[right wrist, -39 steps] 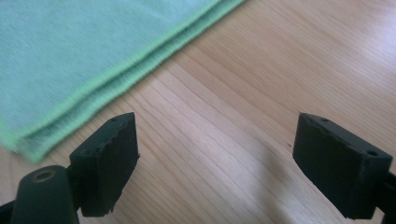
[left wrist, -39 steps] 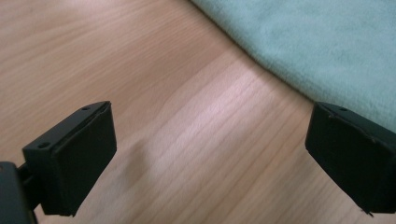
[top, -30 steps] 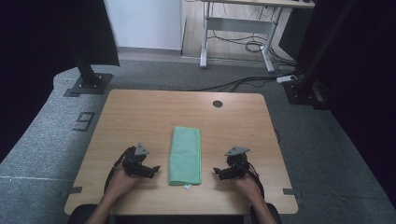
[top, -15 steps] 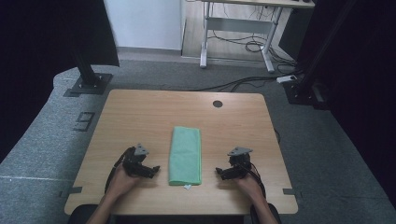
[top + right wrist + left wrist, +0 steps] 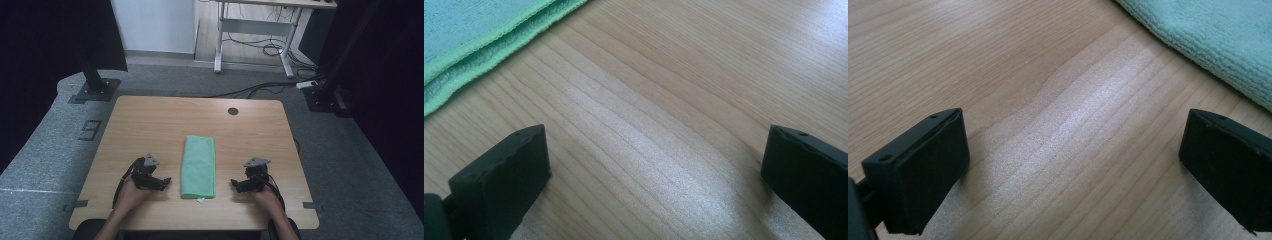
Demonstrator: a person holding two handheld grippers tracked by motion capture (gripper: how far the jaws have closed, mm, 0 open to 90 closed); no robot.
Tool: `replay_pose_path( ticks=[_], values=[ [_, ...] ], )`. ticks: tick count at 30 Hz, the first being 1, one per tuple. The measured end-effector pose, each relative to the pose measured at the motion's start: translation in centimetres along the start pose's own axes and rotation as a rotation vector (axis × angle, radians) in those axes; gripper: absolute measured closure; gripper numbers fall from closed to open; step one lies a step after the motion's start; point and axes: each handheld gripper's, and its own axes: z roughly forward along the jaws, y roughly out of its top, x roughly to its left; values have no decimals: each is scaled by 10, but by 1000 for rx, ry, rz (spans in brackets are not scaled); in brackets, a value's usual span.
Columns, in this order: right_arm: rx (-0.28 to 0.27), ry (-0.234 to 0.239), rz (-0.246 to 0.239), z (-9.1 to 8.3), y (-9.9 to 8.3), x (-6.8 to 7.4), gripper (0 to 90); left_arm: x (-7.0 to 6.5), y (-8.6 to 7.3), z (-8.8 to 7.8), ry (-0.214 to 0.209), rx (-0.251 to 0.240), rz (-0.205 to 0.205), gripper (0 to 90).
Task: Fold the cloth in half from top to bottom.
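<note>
While the folded green towel [image 5: 199, 167] lies in the near middle of the table [image 5: 150, 125], both the left gripper [image 5: 162, 183] and the right gripper [image 5: 236, 185] wait with wide empty jaws, and each should approach its near corner low and evenly.

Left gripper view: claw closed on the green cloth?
No. The left claw stands wide open over bare wood of the table, and the green cloth lies apart, past the jaw at the view's right.
</note>
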Motion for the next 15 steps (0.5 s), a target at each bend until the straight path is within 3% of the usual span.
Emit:
replay_pose_path(
  ticks=[12,15],
  values=[
    [-1,0,0,0,0,0,0,0,7,2,19,18,-22,2],
    [-1,0,-1,0,0,0,0,-2,10,3,27,22,-19,39]
  ],
)
